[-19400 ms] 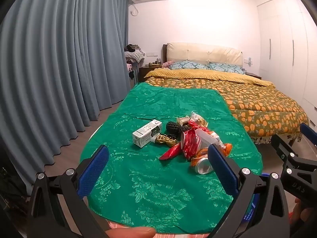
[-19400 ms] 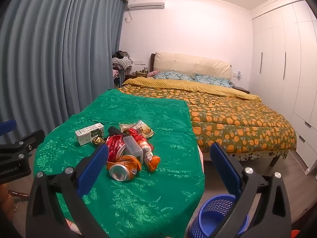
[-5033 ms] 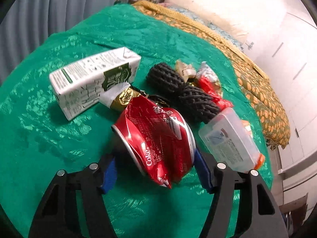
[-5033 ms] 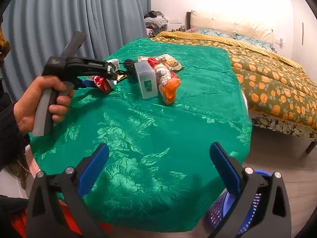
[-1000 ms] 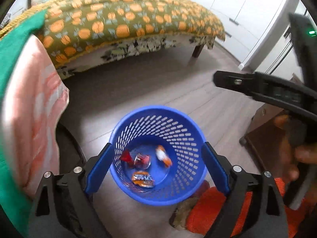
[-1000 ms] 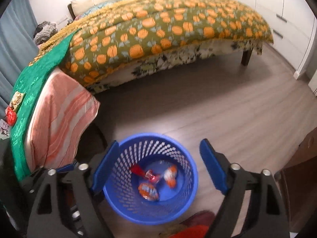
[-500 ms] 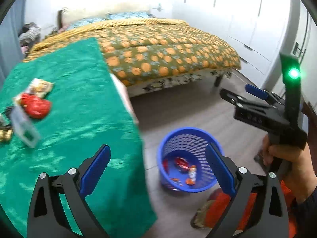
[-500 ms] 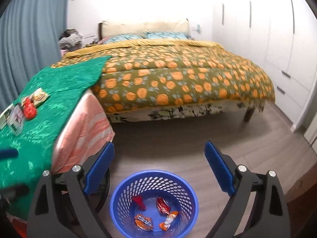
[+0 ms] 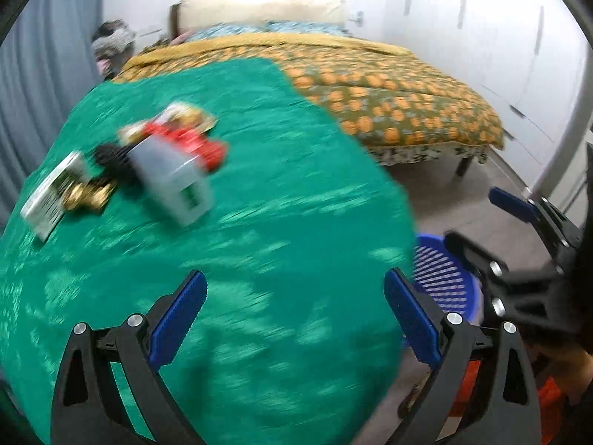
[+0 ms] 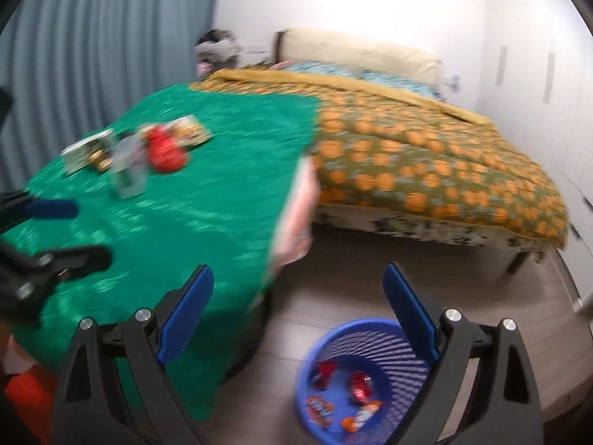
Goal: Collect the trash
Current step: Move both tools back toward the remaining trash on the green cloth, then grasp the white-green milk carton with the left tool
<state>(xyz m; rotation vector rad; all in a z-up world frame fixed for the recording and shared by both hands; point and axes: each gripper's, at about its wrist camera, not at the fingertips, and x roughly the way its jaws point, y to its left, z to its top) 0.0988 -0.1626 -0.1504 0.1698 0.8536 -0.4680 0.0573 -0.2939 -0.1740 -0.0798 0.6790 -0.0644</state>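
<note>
Both tongs spread wide and empty! The left tongs (image 9: pixel 294 311), jaws just widened with nothing between them, hang over the green desk (image 9: pixel 259 222). The right tongs (image 10: pixel 298 307) gape above the floor beside the blue basket (image 10: pixel 370 337). Remaining trash (image 9: pixel 163 170) sits clustered far across the desk; wrappers (image 10: pixel 344 396) lie in the basket.

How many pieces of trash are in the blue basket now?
4 visible in the blue basket: a red wrapper at back left, a red can mid-right, an orange can front left, an orange-white wrapper front right. More may be hidden.
</note>
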